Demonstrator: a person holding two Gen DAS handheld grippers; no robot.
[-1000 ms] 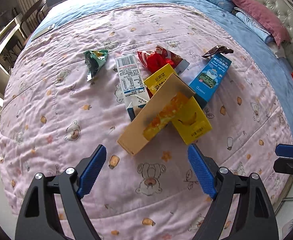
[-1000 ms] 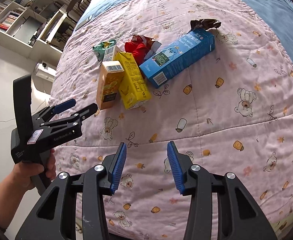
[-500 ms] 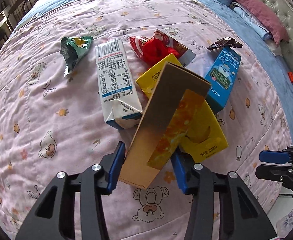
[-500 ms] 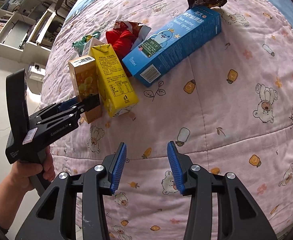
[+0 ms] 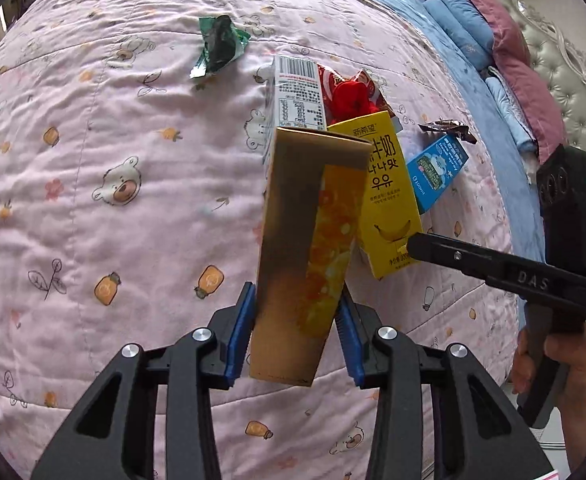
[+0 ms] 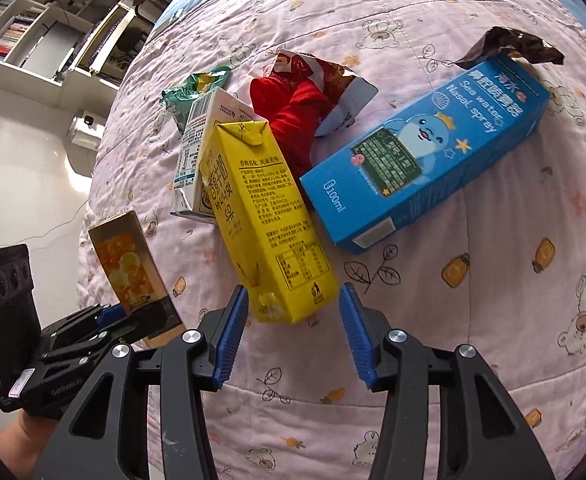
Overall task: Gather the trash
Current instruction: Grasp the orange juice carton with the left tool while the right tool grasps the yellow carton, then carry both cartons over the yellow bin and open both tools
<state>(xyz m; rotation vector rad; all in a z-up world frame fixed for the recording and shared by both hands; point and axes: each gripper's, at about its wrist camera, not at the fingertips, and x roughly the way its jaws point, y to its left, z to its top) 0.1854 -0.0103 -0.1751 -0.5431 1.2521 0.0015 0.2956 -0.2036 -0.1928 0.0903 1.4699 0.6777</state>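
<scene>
Over the pink quilt (image 5: 113, 208), left tool (image 5: 296, 340) clamps the orange carton (image 5: 305, 240); right tool (image 6: 293, 334) gapes astride the yellow carton (image 6: 265, 224).

Bare quilt (image 6: 493, 280) beside crowded cartons (image 6: 269, 216)

pink bear-print quilt (image 5: 113, 160), blue and pink pillows (image 5: 489, 40), bookshelves (image 6: 33, 28)

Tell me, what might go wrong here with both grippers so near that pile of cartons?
The left gripper holds the orange carton only at its bottom end, so it may tip or slip out. The open right gripper straddles the yellow carton, which leans on the white carton; closing could nudge its neighbours.
</scene>
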